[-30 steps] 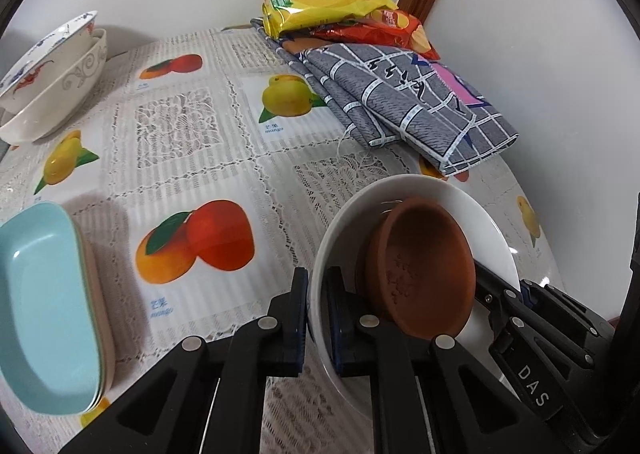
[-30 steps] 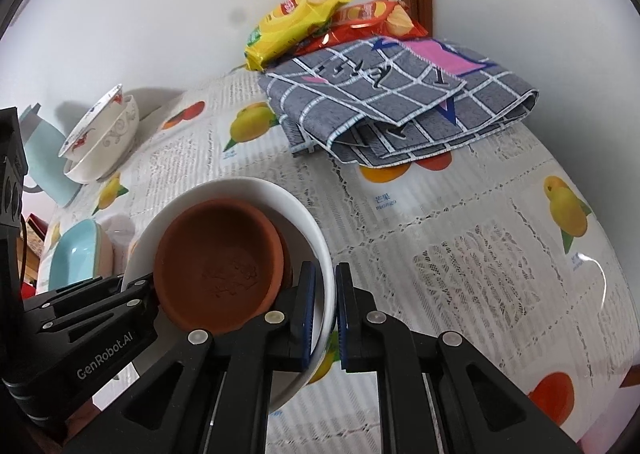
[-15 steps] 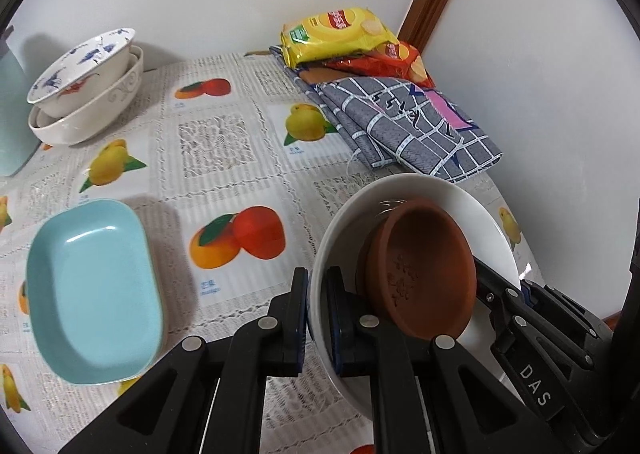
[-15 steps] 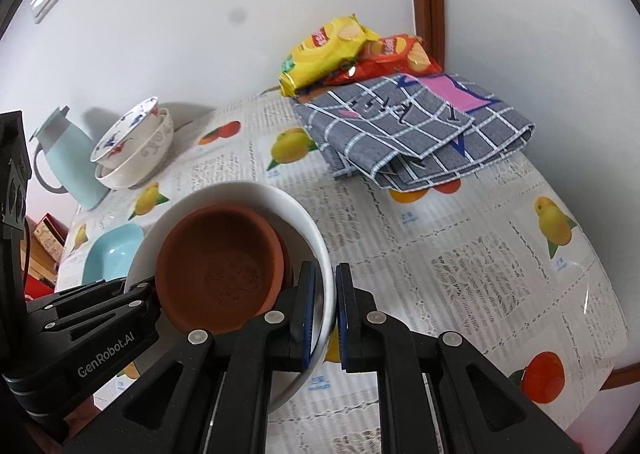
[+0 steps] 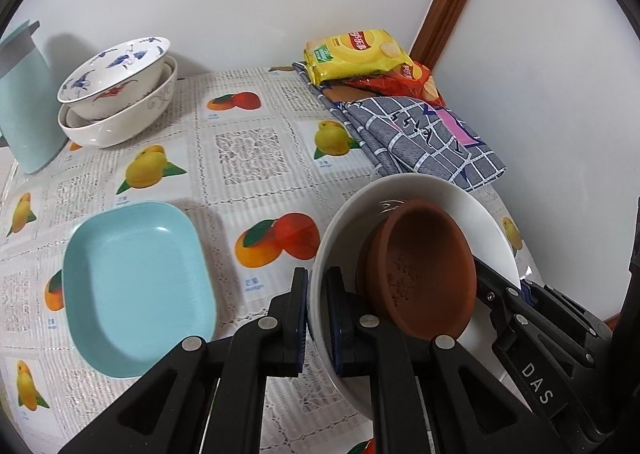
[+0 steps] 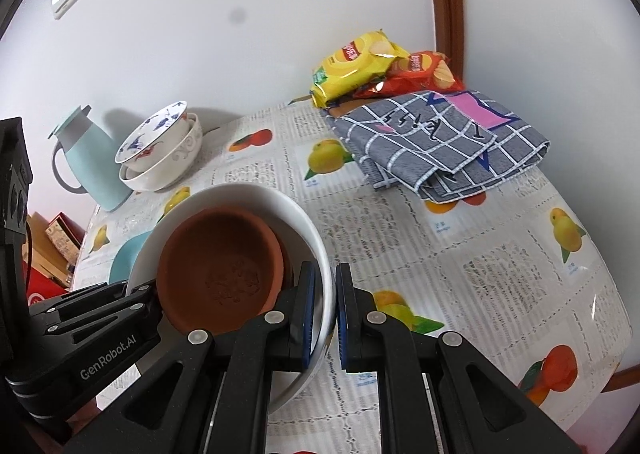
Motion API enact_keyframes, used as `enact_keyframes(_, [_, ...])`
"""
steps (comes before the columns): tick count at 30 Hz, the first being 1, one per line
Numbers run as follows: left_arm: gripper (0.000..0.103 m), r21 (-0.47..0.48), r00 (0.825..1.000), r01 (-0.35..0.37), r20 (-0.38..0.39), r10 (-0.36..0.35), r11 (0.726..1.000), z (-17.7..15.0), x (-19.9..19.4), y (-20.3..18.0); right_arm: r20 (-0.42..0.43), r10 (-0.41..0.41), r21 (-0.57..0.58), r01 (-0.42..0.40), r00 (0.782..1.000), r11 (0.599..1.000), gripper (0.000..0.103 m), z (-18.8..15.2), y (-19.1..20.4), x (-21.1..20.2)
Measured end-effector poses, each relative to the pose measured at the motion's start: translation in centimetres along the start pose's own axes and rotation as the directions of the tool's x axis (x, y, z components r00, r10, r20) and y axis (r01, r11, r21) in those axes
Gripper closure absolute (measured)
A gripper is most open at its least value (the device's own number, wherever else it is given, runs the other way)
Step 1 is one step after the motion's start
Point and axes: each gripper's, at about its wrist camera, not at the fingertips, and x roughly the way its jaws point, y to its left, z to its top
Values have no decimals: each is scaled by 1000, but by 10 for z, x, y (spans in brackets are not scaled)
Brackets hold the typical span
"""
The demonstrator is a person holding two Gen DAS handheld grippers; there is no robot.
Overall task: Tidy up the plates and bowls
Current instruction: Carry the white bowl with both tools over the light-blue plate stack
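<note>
Above the table's near edge, left tongs (image 5: 318, 324) and right tongs (image 6: 324, 318) pinch opposite rims of the white bowl (image 5: 472, 209).

Bright, sharp, soft shadows, fisheye-warped edges

Right gripper (image 6: 323, 308) fingers clamp the near rim of a white bowl (image 6: 304, 221), with a terracotta saucer (image 6: 220, 270) tilted inside. Left gripper (image 6: 136, 304) grips the bowl's opposite rim. Behind on the bench (image 6: 500, 274): teal dish (image 6: 124, 260) partly hidden, two stacked porcelain bowls (image 6: 164, 149), teal jug (image 6: 86, 161), folded checked cloth (image 6: 440, 141), yellow chip bag (image 6: 356, 65) and red chip bag (image 6: 420, 73).
</note>
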Motion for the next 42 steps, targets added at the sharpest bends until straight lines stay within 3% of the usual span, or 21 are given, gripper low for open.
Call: enact_keyframes(42, [93,-109,996,-72,43,77,992,-2,-30,80,-3,94,-95,-94,996,991,93,5,80,14])
